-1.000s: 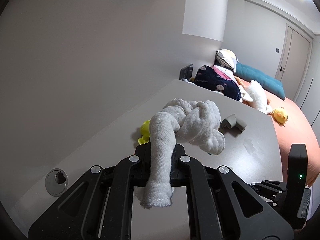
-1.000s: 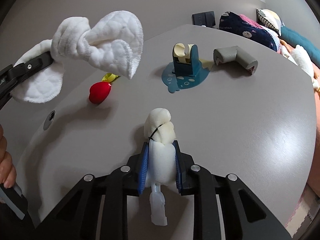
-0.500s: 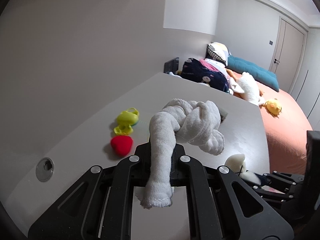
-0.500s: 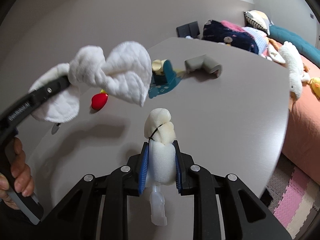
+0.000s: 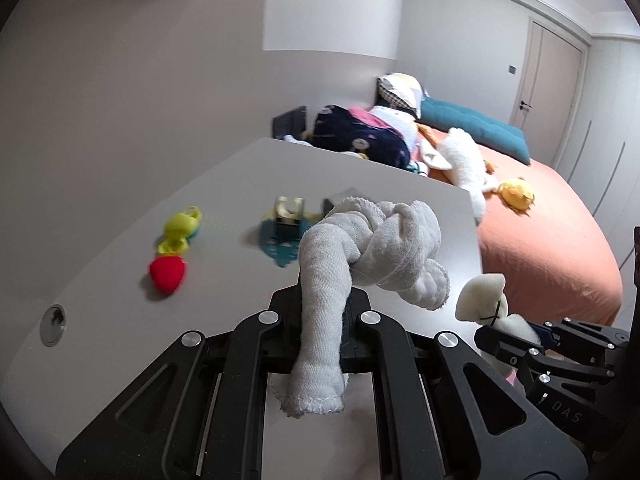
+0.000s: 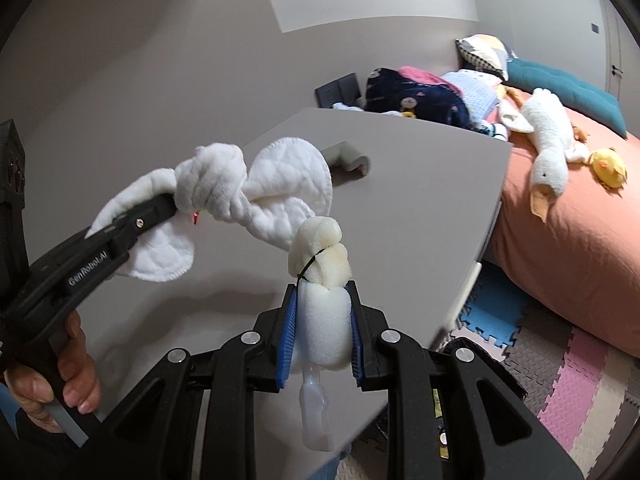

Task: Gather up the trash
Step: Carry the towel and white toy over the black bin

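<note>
Knotted cloth (image 6: 248, 188) in left claw (image 6: 176, 210) marked "GenRobot.AI"

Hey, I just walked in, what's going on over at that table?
A person is clearing up with a handheld tool in each hand. The left tool is shut on a knotted white cloth, and the right tool is shut on a foam brush; both are held in the air above the grey table. On the table there are a red strawberry toy, a yellow-green toy, a teal tape dispenser and a grey corner guard.
</note>
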The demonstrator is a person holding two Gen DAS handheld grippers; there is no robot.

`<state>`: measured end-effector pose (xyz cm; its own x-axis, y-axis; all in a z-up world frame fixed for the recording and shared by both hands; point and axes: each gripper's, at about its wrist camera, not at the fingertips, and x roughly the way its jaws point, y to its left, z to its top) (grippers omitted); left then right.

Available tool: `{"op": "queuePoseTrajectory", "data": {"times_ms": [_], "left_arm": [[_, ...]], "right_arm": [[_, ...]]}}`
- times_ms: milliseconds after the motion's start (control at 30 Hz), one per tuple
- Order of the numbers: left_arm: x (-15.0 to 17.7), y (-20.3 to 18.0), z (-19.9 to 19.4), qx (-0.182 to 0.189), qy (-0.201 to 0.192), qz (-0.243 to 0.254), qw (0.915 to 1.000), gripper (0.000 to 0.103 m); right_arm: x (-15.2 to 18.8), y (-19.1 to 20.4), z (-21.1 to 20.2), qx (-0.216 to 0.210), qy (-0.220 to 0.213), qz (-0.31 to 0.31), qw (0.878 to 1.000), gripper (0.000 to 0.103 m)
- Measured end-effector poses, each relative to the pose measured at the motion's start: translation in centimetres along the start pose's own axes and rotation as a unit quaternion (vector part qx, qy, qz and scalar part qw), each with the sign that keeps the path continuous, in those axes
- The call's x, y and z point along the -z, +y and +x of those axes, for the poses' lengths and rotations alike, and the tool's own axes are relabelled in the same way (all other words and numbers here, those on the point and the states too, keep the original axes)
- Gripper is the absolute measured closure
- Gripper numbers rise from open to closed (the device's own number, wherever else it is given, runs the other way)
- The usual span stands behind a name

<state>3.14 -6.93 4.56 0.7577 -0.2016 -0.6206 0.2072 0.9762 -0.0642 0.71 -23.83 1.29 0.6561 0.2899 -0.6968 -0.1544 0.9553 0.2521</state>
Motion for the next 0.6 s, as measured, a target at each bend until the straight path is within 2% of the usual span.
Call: {"op": "queuePoseTrajectory", "data": {"times_ms": [300,600], "left_arm": [[0.4,-4.4,0.4,0.026,0.009,0.027,0.9993,0.095],[1.0,-9.4,1.2,0.067,0.018,0.059,0.9958,0.095]], "right_arm": [[1.0,-3.5,-2.8,0.014,-0.017,0.026,0.999,0.078],[2.0,-7.8,-5.9,0.048,-0.037,0.058,0.996,0.078]]}}
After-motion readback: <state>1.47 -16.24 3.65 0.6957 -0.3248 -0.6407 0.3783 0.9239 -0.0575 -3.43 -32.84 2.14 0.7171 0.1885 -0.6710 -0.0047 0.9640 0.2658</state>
